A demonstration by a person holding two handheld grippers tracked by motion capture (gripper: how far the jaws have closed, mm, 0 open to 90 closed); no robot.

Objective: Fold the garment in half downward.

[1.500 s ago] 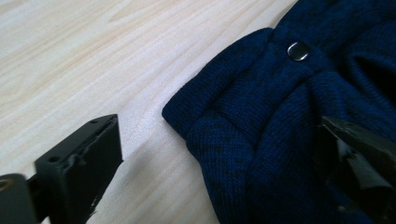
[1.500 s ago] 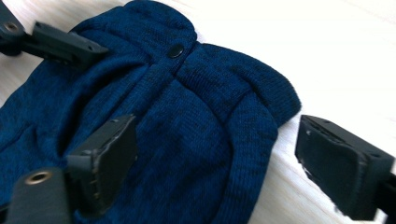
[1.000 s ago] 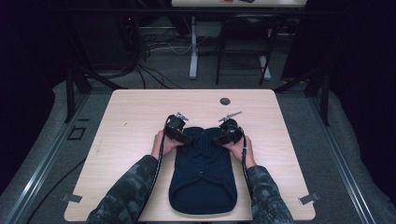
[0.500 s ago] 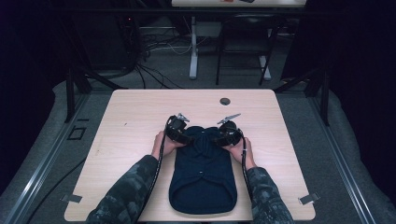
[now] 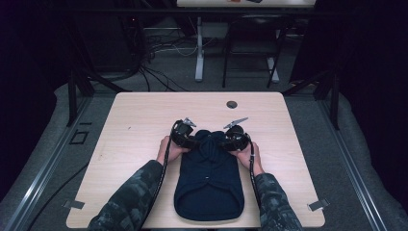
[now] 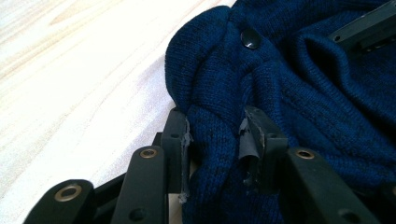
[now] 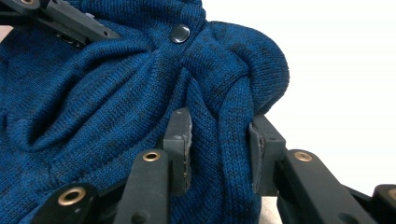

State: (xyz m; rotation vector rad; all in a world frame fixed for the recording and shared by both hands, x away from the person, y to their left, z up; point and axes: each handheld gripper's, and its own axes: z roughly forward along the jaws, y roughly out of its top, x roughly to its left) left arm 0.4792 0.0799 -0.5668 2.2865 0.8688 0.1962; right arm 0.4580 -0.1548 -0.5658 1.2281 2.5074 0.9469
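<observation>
Navy knit sweater point(image 5: 208, 185) flat at the near edge of the wooden table point(image 5: 139, 120). Left gripper point(image 6: 215, 140) and right gripper point(image 7: 219, 140) both just closing, each clamped on bunched fabric at the far end.

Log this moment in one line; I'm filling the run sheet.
left gripper: shut on sweater | right gripper: shut on sweater | jaws just closed

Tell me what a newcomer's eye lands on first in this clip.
A dark blue knitted garment lies on the near middle of the pale wooden table. The left gripper and right gripper, whose jaws have just been closing, each pinch a fold at its far end. A small dark button sits between them.
</observation>
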